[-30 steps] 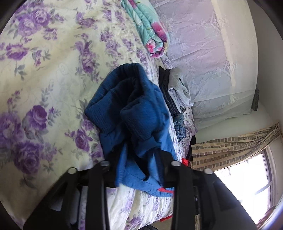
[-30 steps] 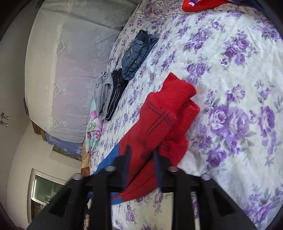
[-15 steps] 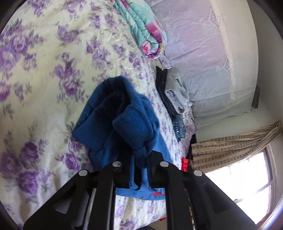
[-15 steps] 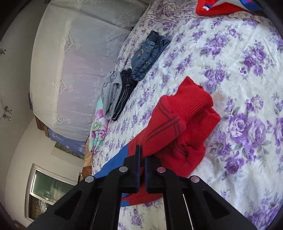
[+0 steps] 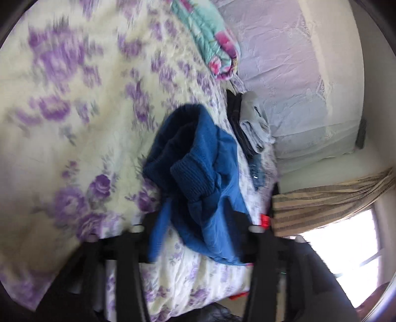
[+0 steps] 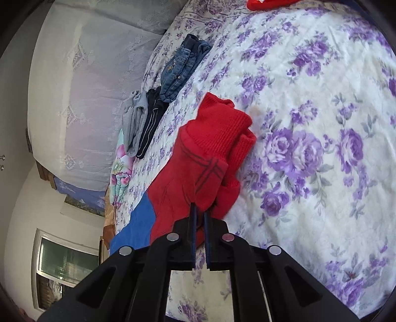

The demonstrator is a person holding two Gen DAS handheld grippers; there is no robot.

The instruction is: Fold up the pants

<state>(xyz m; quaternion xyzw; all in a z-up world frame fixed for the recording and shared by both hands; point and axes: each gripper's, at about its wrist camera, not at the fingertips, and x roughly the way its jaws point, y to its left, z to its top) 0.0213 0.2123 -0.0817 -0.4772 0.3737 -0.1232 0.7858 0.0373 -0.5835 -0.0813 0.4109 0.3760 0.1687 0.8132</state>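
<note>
On my right wrist view, nearest to me, the right gripper [image 6: 200, 215] has its jaws pressed together, pinching the edge of the red leg of the red-and-blue knit pants [image 6: 198, 168]. That red leg lies bunched on the bed's white sheet printed with purple flowers [image 6: 309, 111], its ribbed cuff doubled over, and the blue part trails off toward the bed's left edge.

On my left wrist view, the left gripper [image 5: 195, 223] has its jaws spread wide; the blue leg of the same pants [image 5: 198, 173] is heaped between and above the fingers, and I cannot tell whether either finger touches the cloth. This view is blurred, so the finer folds are hard to read.

Farther along the bed's edge, in the right view, a row of folded clothes lies side by side: a folded pair of grey pants [image 6: 133, 123], a dark navy pair with thin white stripes [image 6: 152, 119] just beside it, and a folded pair of blue jeans [image 6: 183, 67] beyond. Near the grey pair lies a rolled turquoise quilt with pink flowers [image 6: 121, 171]. At the bed's far corner a red garment [image 6: 267, 3] shows. Past the bed's edge hangs a pale lace curtain [image 6: 86, 86].
</note>
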